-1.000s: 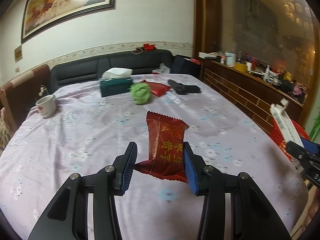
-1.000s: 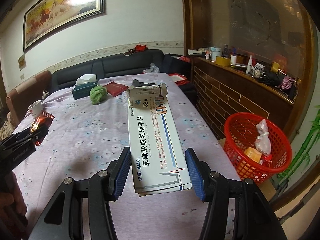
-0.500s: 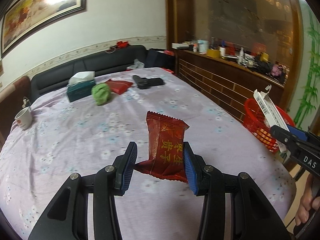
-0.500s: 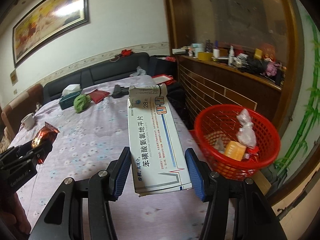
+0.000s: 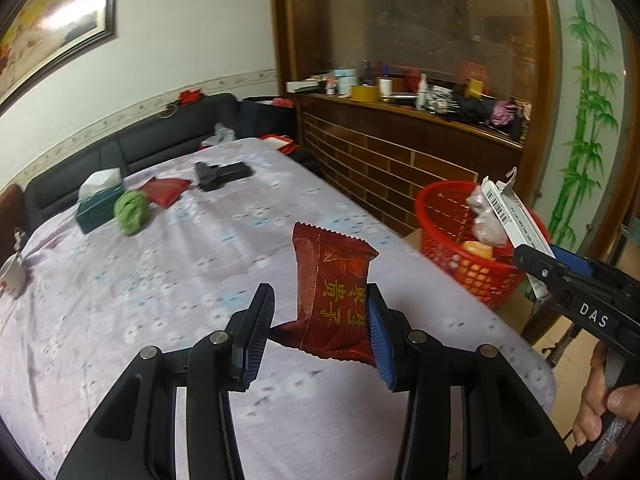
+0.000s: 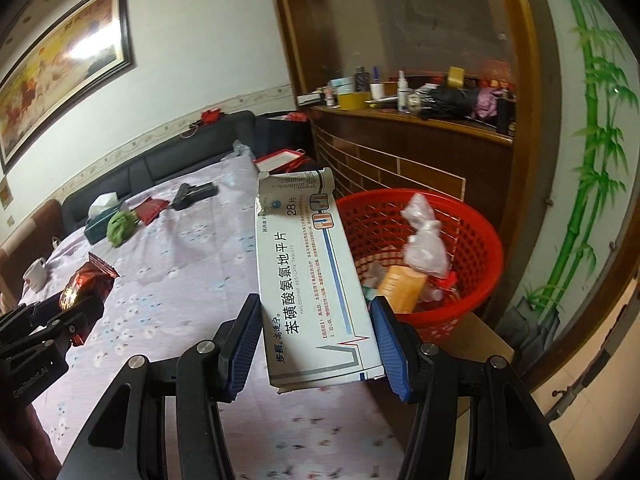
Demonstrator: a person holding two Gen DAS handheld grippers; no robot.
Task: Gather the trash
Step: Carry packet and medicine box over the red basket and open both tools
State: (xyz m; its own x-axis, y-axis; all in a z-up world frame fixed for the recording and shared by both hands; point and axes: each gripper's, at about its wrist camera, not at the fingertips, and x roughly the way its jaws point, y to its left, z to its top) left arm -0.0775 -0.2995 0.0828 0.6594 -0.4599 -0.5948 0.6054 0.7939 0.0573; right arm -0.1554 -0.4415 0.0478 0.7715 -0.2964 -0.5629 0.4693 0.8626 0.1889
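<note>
My left gripper (image 5: 320, 310) is shut on a dark red snack wrapper (image 5: 332, 280) with gold characters, held upright above the purple flowered tablecloth (image 5: 180, 280). My right gripper (image 6: 316, 320) is shut on a long white medicine box (image 6: 312, 264) whose torn far end points toward the red mesh basket (image 6: 480, 232). The basket stands beside the table's right edge and holds a clear plastic bag, an orange packet and other scraps. In the left wrist view the basket (image 5: 440, 216) lies to the right, with the right gripper (image 5: 528, 258) and the box (image 5: 512, 216) over its near rim.
At the table's far end lie a green cloth ball (image 5: 131, 210), a teal tissue box (image 5: 98, 204), a red pouch (image 5: 166, 191) and a black object (image 5: 222, 174). A white mug (image 5: 12, 276) sits far left. A wooden counter (image 5: 400, 128) with bottles runs behind the basket.
Both grippers have swung to the right with their loads still held. The red basket now looks larger and closer, and the box has come over its near side.
</note>
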